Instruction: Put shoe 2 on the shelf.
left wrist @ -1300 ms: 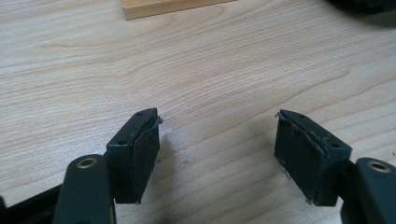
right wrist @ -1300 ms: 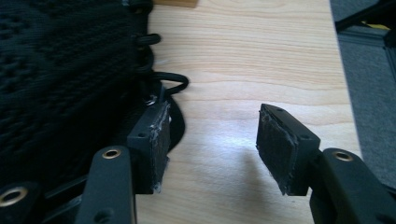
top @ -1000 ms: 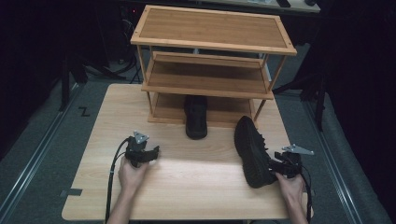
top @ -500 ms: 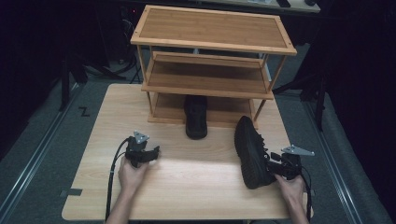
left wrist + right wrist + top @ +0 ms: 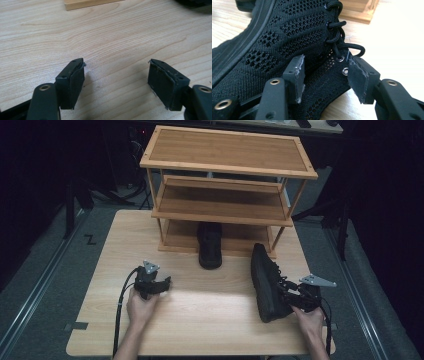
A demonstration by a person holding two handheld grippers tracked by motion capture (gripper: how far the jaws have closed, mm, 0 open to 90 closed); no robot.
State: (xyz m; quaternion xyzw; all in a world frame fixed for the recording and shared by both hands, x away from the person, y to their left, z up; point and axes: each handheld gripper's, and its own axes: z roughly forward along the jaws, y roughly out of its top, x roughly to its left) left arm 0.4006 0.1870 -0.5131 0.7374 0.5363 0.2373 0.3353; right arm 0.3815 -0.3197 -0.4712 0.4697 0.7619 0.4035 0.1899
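The shoe lies on its side on the counter, its upper between the right gripper's parted jaws. The left gripper rests released. Beyond, another shoe sits under the rack.

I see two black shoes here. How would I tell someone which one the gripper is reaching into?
Start at the wooden rack at the table's far side, then come toward the near right corner. There a black mesh shoe lies tipped on its side, the right gripper at its collar. The other shoe stands upright, half under the rack's bottom shelf.
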